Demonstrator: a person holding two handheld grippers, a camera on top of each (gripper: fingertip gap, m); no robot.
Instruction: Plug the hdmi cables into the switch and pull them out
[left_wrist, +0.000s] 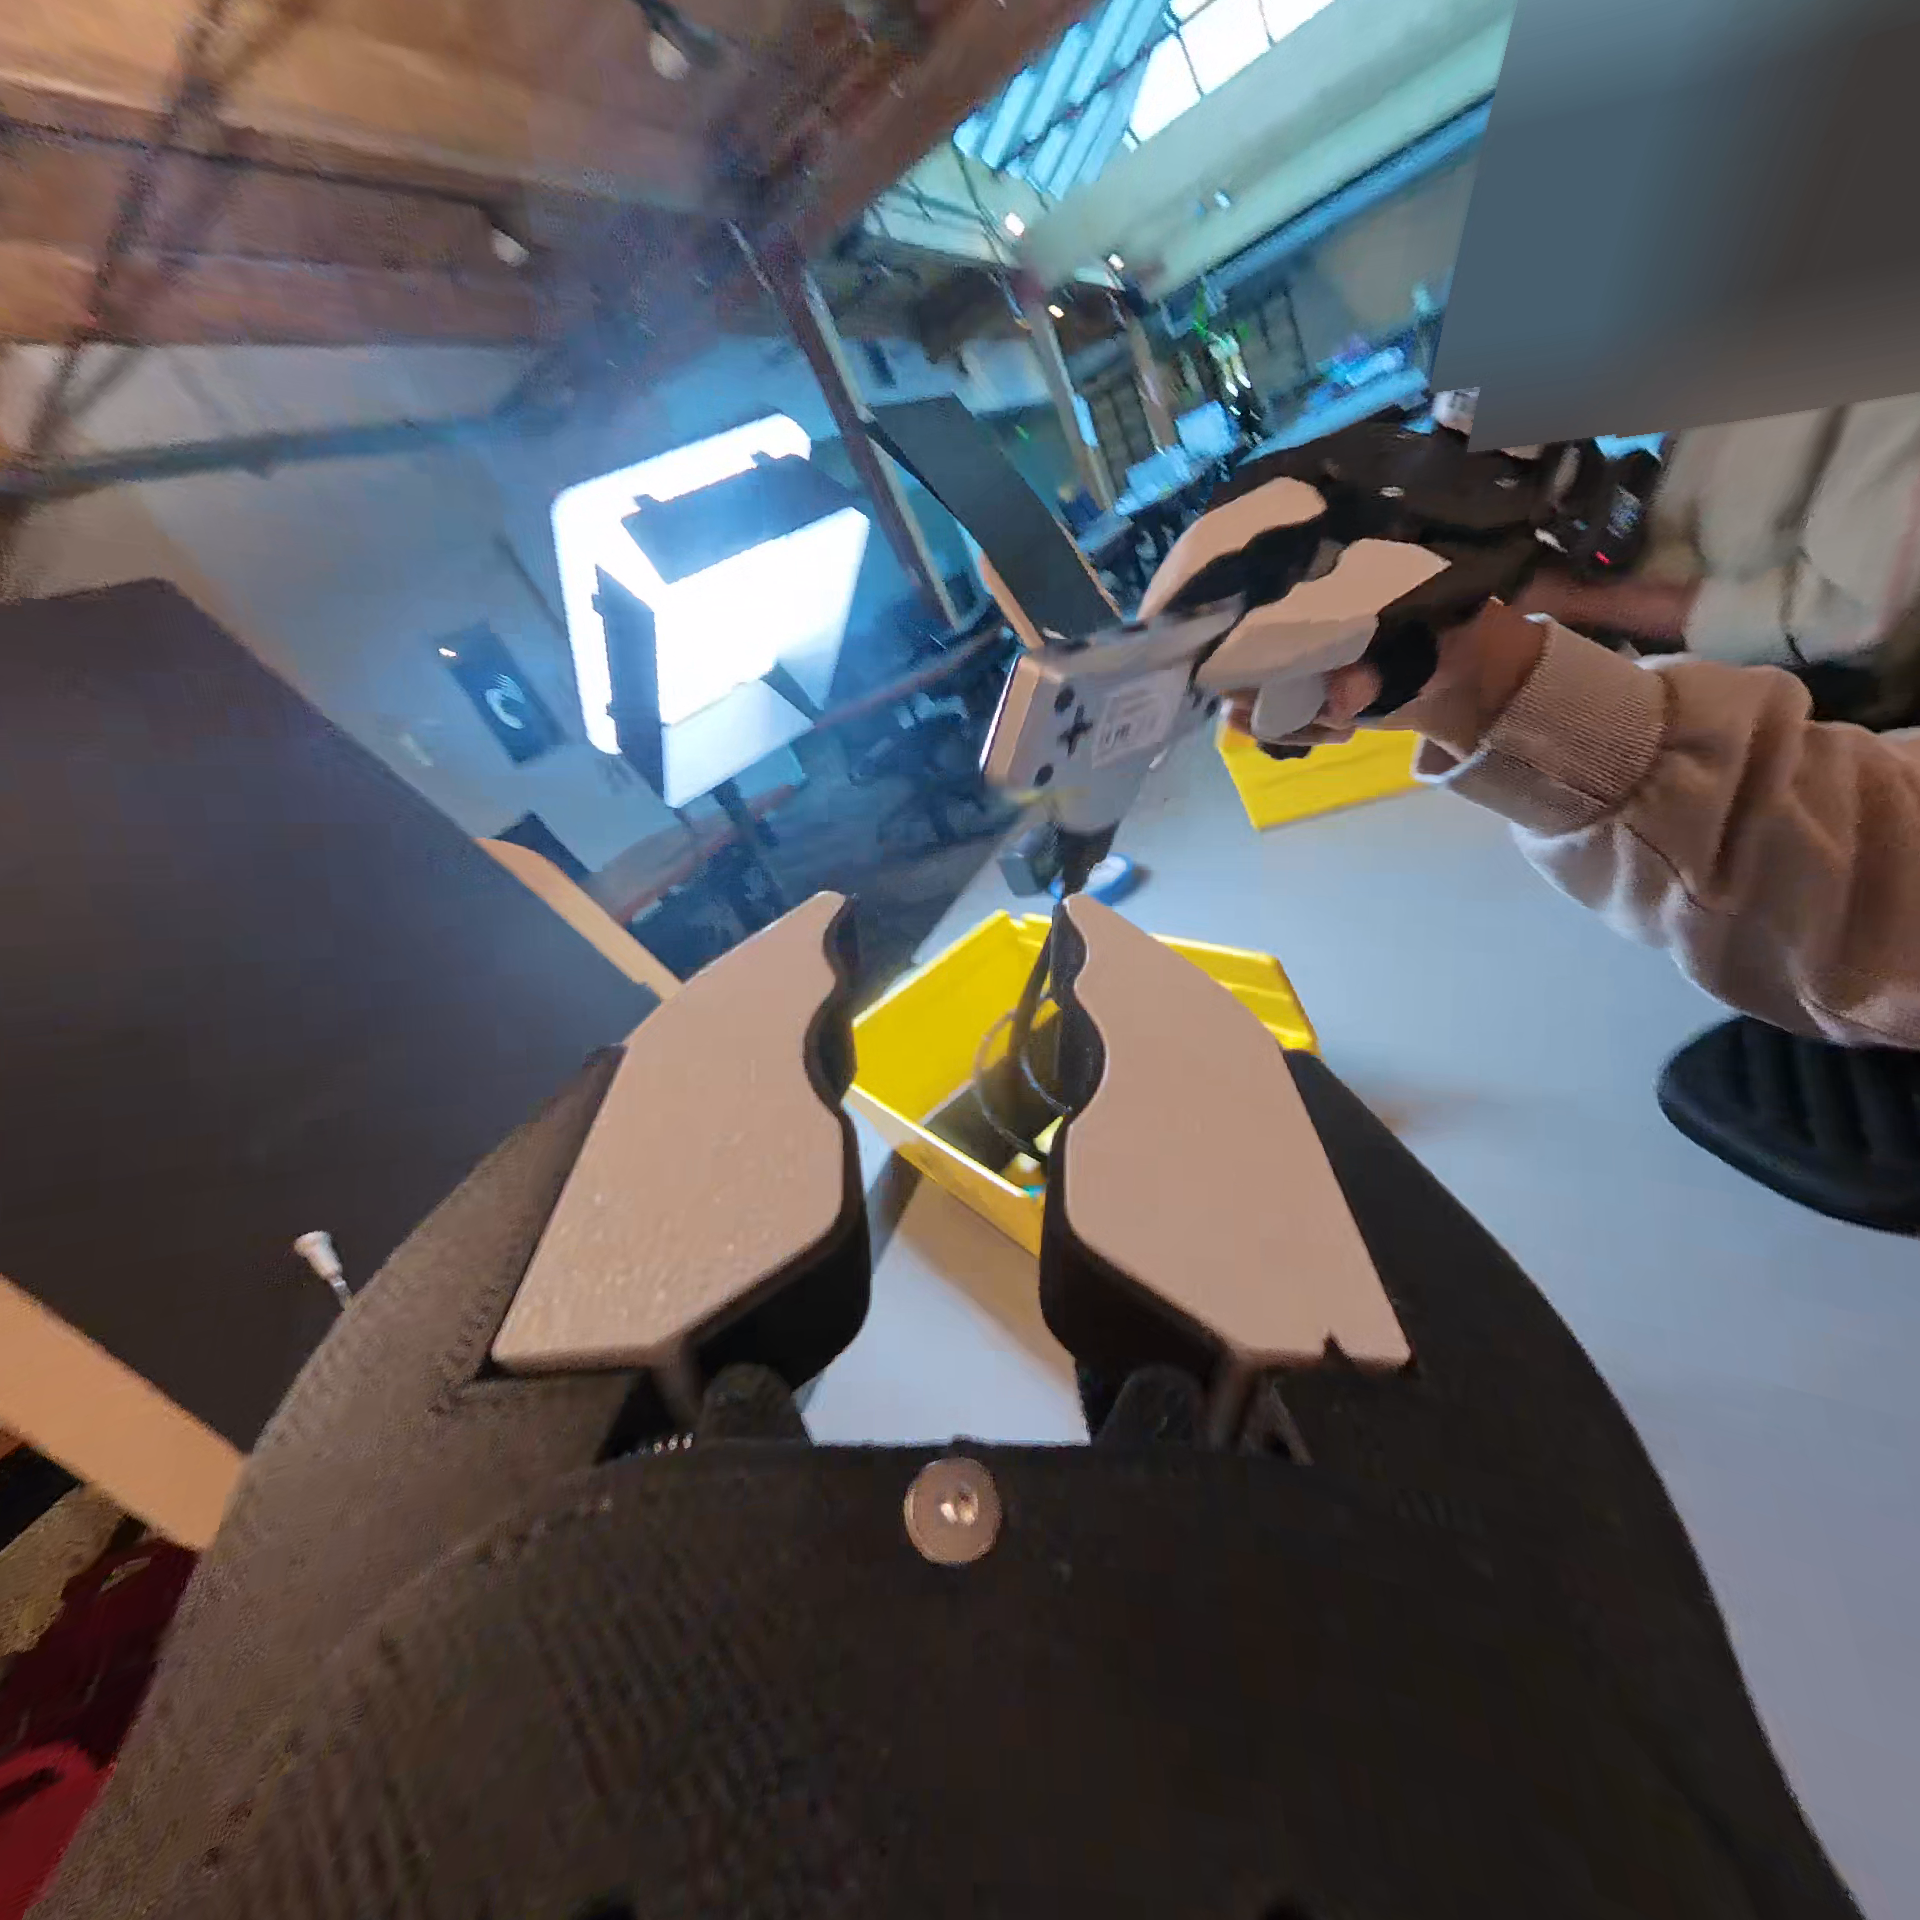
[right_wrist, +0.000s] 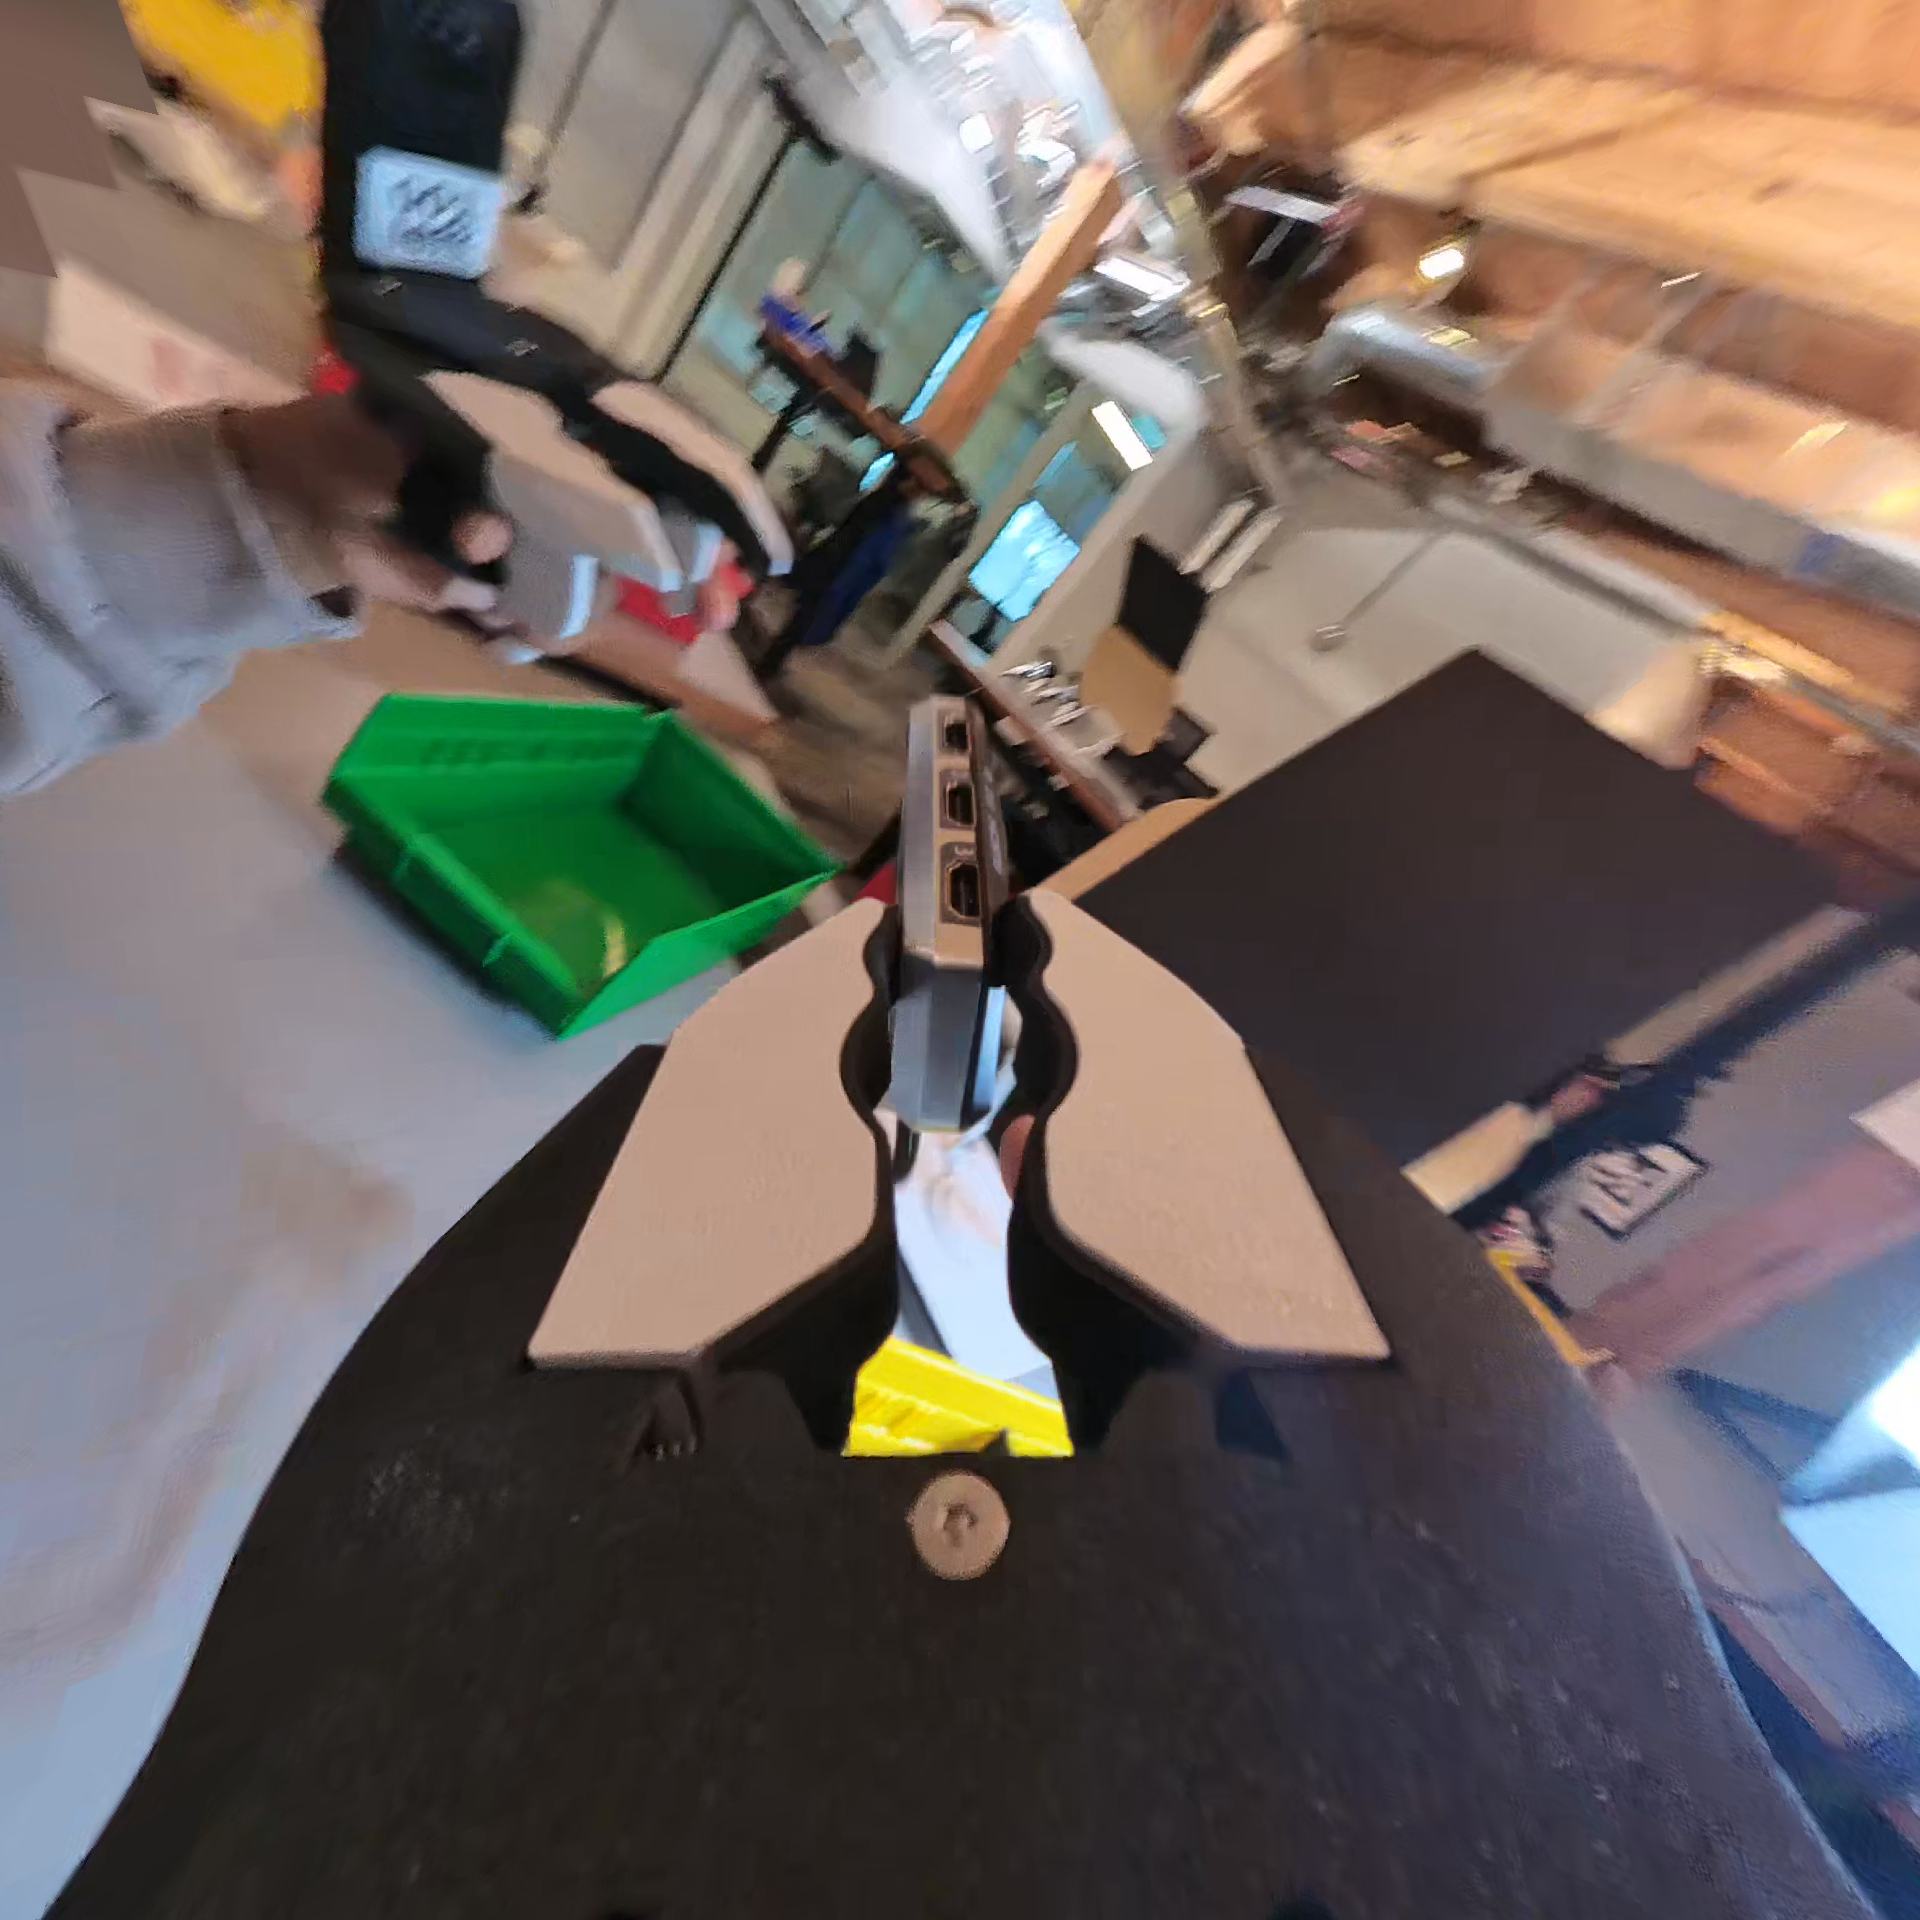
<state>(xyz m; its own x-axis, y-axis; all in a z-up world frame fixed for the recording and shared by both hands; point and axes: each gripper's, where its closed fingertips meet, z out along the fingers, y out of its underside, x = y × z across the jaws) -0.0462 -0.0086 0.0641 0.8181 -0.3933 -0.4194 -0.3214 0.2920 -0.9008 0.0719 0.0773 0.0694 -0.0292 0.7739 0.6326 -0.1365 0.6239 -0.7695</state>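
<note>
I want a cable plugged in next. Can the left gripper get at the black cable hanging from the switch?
Probably yes: the left gripper is open, and the black cable hangs just past its right fingertip, above the yellow bin, with nothing between.

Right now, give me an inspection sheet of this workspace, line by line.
Surface: pale grey table, dark mat on it.
Job's things: switch held in the air, three ports in view empty.
Clutter: yellow bin, second yellow bin, green bin.
Grippers: right gripper shut on switch; left gripper open, holding nothing.
Cables: black cable hangs from the switch into the yellow bin.
Surroundings: blurred workshop, bright light panel.
</note>
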